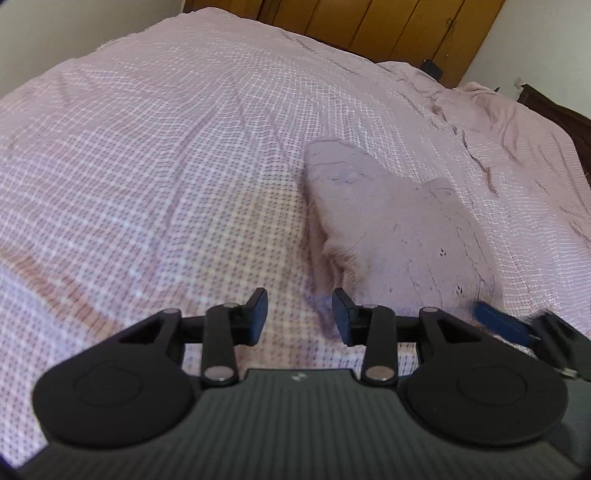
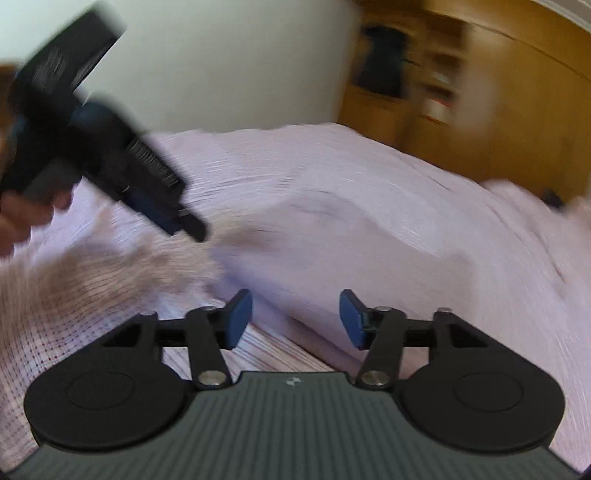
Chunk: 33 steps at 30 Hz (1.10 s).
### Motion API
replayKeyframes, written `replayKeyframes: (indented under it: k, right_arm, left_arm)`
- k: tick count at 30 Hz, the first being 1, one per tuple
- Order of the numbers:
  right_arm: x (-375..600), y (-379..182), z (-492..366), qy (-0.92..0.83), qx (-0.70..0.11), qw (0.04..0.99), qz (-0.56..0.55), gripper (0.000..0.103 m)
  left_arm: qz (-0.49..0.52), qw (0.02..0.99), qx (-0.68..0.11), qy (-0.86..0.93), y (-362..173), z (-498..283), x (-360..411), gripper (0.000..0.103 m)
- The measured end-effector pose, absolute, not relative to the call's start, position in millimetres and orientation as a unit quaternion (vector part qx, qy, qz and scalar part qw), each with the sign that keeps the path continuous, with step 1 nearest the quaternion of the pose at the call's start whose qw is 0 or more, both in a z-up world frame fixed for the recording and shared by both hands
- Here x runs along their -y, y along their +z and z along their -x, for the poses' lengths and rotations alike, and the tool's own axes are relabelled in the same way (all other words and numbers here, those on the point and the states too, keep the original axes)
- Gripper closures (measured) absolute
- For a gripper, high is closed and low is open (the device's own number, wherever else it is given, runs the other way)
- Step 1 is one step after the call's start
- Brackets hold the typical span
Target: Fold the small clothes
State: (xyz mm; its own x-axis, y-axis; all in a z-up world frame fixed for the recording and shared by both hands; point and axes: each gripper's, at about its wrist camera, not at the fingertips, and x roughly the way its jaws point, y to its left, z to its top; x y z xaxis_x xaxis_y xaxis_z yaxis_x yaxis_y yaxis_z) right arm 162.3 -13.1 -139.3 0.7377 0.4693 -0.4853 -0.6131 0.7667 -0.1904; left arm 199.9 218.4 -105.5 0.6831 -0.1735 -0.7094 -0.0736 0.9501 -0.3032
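A small pale mauve garment [image 1: 391,221] lies flat on the pink checked bedsheet [image 1: 166,147], just ahead and right of my left gripper [image 1: 300,317]. The left gripper is open and empty, its fingers just off the garment's near edge. My right gripper [image 2: 295,319] is open and empty, held low over the bed. Its blue pad [image 1: 498,321] shows at the garment's near right corner in the left wrist view. The right wrist view is blurred; the garment [image 2: 332,240] shows there as a pale patch, and the left gripper [image 2: 184,225] comes in from the upper left.
The bedsheet [image 2: 443,236] is wrinkled toward the far right. Wooden wardrobe doors [image 1: 388,26] stand behind the bed, with a white wall [image 2: 221,66] beside them. A dark wooden bed frame [image 1: 565,118] runs along the right edge.
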Motion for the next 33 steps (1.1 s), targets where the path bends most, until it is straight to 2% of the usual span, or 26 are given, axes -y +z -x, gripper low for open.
replayKeyframes:
  k: [4,6,8,11,12,13,15,17,25,33]
  right_arm:
    - [-34.5,-163.4,-171.1,0.310,-0.185,0.885,0.292,0.042]
    - [-54.6,-181.4,-171.2,0.302,-0.174,0.857,0.379,0.042]
    - [-61.8,-189.1,-172.2,0.297,-0.160,0.849,0.407,0.044]
    - [-59.3,-178.7,-185.0,0.284,-0.173,0.874,0.356,0.080]
    - [-55.8,-173.2,-189.5,0.278,-0.178,0.885,0.328,0.085]
    - [-50.6,-167.3,-193.2,0.275,-0.181,0.895,0.301,0.085]
    - [-41.2,-159.2,-193.7,0.272,-0.172,0.907,0.272,0.087]
    - [-33.1,-152.3,-192.6,0.270,-0.167,0.914,0.253,0.087]
    - [-9.1,-147.9,-183.0,0.282,-0.173,0.917,0.222,0.088]
    - [-10.0,-153.8,-174.1,0.304,-0.162,0.905,0.249,0.086]
  left_arm:
    - [0.172,0.899,-0.402,-0.026,-105.9,-189.9,-235.0,0.062]
    - [0.177,0.899,-0.400,-0.025,-104.7,-185.7,-241.3,0.057]
    - [0.182,0.900,-0.395,-0.023,-102.7,-181.3,-248.1,0.053]
    - [0.188,0.900,-0.392,-0.023,-101.5,-177.7,-252.5,0.052]
    - [0.191,0.899,-0.393,-0.023,-102.1,-177.6,-253.1,0.047]
    - [0.194,0.898,-0.394,-0.026,-103.6,-178.4,-252.8,0.042]
    - [0.199,0.895,-0.397,-0.038,-107.2,-180.7,-250.3,0.020]
    - [0.226,0.891,-0.390,-0.062,-114.0,-183.9,-249.7,0.012]
    - [0.382,0.819,-0.408,-0.127,-147.2,-225.0,-238.3,0.010]
    - [0.395,0.799,-0.435,-0.128,-165.0,-275.0,-209.4,0.010]
